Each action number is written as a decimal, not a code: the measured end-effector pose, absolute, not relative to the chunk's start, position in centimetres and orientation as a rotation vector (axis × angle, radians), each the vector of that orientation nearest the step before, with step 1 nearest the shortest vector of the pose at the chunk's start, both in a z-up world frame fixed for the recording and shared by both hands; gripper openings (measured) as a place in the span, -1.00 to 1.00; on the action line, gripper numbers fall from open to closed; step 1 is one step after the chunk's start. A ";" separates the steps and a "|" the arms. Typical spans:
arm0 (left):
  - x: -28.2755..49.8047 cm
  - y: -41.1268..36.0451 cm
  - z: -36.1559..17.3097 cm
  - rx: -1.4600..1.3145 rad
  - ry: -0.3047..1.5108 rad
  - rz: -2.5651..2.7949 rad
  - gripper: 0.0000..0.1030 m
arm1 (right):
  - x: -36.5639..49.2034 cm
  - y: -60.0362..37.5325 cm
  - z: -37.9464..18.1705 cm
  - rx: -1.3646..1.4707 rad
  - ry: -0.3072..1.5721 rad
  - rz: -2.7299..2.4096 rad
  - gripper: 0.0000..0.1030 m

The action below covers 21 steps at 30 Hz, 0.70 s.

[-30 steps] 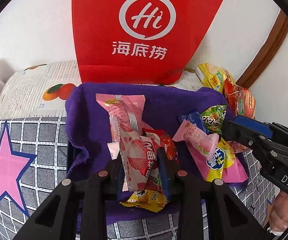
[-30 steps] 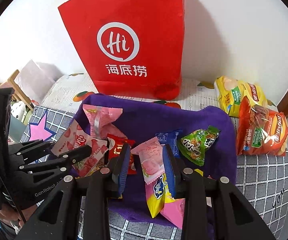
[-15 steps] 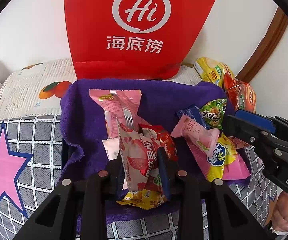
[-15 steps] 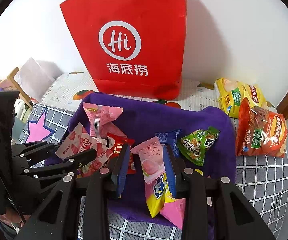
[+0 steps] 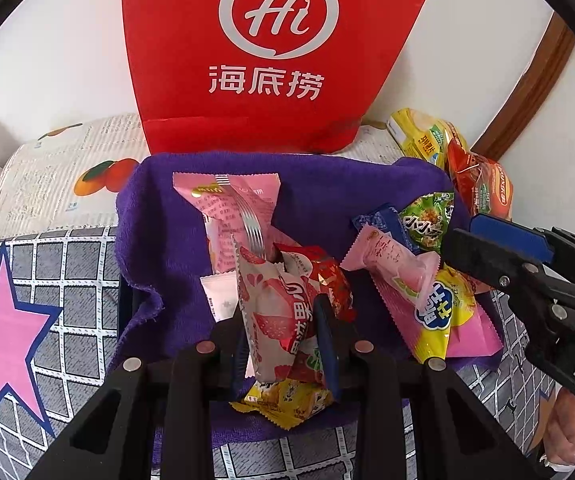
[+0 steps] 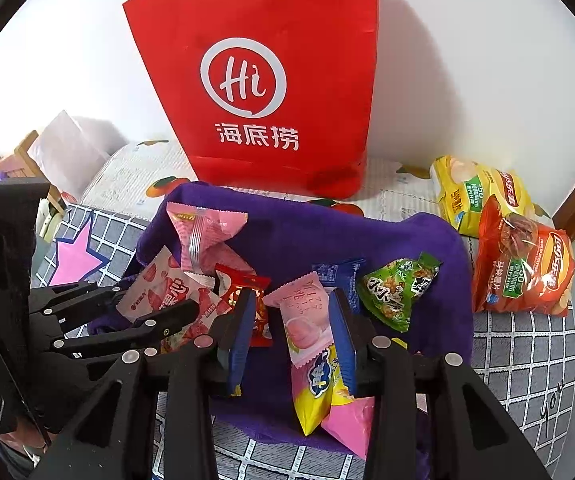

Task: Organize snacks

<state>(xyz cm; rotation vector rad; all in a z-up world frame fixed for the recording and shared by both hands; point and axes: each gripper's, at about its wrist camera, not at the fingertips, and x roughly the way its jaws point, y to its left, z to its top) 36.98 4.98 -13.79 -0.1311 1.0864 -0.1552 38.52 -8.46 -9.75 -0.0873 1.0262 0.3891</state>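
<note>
A purple cloth-lined basket (image 5: 327, 184) (image 6: 439, 240) holds several snack packets. My left gripper (image 5: 287, 336) is shut on a white-and-red strawberry packet (image 5: 275, 312), held upright above the pile; it also shows in the right wrist view (image 6: 159, 296). My right gripper (image 6: 291, 336) is open, its fingers either side of a pink peach packet (image 6: 307, 320) that also shows in the left wrist view (image 5: 391, 264). A red packet (image 6: 243, 284), a green packet (image 6: 399, 288), a blue packet (image 6: 339, 272) and a tall pink packet (image 6: 203, 232) lie around.
A red Hi paper bag (image 5: 279, 52) (image 6: 263, 92) stands behind the basket against the white wall. A yellow chip bag (image 6: 475, 196) and an orange chip bag (image 6: 523, 264) lie at the right. The grid-patterned surface carries a pink star (image 5: 3, 336).
Both grippers have moved slightly forward toward the basket and red bag. The left keeps its hold on the strawberry packet; the right's jaws stay apart around the peach packet.
</note>
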 end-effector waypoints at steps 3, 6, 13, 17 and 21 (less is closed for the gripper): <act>37.0 4.9 -13.8 -0.128 1.087 -0.155 -0.42 | 38.5 -8.4 -9.8 -0.091 1.028 0.392 -0.27; 37.1 4.9 -13.8 -0.124 1.094 -0.152 -0.38 | 38.5 -8.3 -9.8 -0.093 1.026 0.393 -0.26; 36.7 4.9 -12.9 -0.098 1.066 -0.126 -0.09 | 38.2 -8.3 -9.5 -0.089 1.018 0.391 -0.23; 36.3 5.2 -12.1 -0.081 1.043 -0.098 0.02 | 37.8 -8.1 -9.1 -0.086 1.009 0.386 -0.22; 35.9 5.7 -11.1 -0.082 1.020 -0.092 0.11 | 36.8 -8.1 -8.3 -0.082 0.989 0.375 -0.22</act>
